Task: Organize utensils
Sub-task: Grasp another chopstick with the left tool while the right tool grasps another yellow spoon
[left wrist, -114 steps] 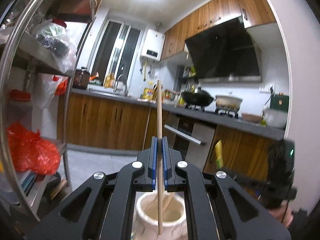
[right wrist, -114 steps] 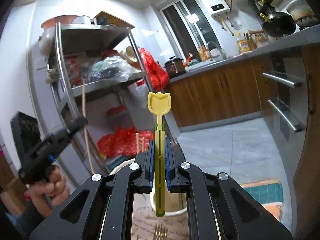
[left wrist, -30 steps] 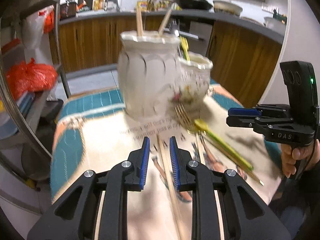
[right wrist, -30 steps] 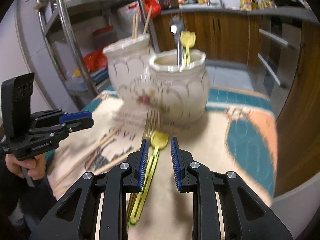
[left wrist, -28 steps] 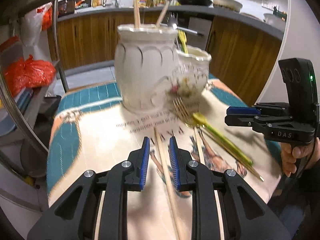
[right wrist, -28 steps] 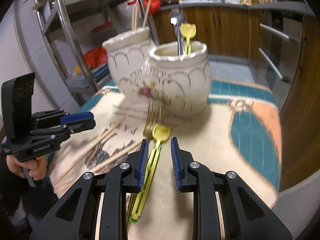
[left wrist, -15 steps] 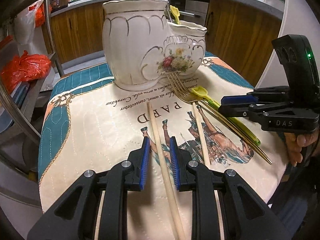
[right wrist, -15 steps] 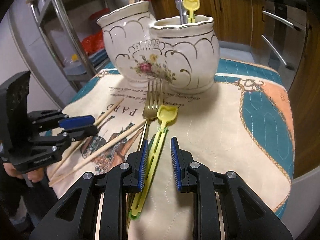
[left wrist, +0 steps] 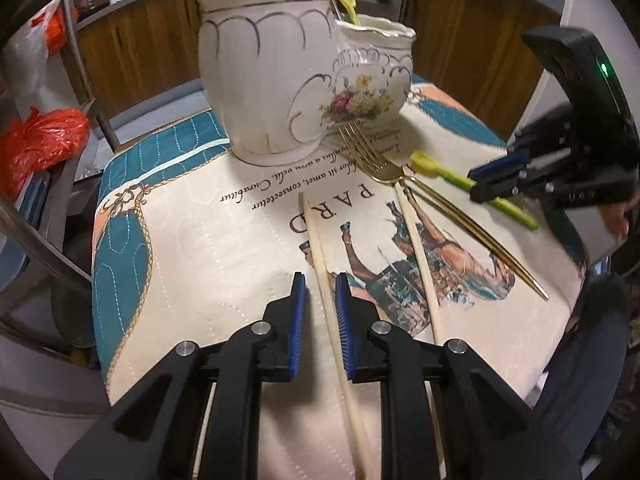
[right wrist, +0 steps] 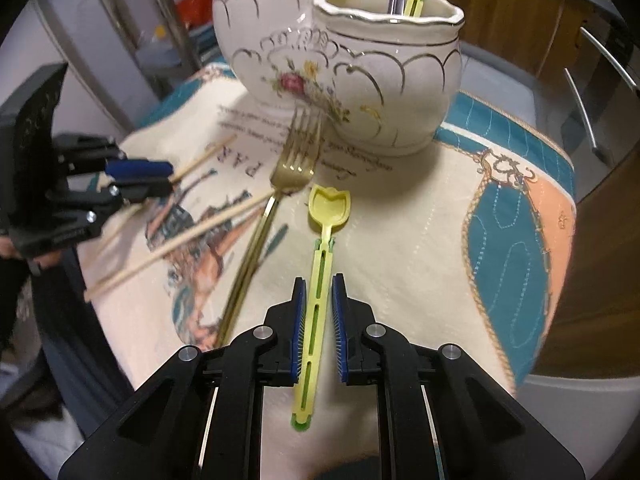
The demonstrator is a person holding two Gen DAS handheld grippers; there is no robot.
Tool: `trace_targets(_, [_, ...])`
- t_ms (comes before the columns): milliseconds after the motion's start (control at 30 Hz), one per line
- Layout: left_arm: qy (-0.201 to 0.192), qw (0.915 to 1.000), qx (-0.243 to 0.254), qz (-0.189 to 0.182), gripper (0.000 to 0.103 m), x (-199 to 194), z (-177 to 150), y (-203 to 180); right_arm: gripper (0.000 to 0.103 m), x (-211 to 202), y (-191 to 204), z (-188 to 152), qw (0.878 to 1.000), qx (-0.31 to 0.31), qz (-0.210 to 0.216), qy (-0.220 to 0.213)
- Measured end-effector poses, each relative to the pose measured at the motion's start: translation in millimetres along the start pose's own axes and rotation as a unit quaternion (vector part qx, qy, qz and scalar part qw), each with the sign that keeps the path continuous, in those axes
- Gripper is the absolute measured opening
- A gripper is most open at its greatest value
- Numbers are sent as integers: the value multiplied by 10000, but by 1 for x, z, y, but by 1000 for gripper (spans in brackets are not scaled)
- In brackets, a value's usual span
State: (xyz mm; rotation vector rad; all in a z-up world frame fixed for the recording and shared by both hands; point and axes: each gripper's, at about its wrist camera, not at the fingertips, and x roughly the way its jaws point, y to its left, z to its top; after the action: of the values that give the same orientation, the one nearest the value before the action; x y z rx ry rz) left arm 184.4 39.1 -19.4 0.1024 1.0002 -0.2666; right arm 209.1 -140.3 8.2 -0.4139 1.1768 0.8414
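— While both jaws are narrowing, where's the chopstick [left wrist: 320, 248]?
— Flat on the surface [left wrist: 192, 248], running straight between the left gripper [left wrist: 320, 280]'s blue pads, not pinched yet.
— And the right gripper [right wrist: 319, 280]?
— Closing too; the yellow spoon [right wrist: 322, 248]'s handle lies between its jaws, bowl just ahead.
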Motion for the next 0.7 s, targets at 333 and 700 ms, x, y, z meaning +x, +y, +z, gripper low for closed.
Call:
trace_targets(333, [851, 9960, 276, -89, 16, 5, 16, 2, 15, 14, 6, 33, 9946, -286, -159, 981])
trace_targets(700, [1455, 9880, 514, -26, 17, 14, 25, -4, 15, 22, 17, 53, 9913, -513, -379, 1150])
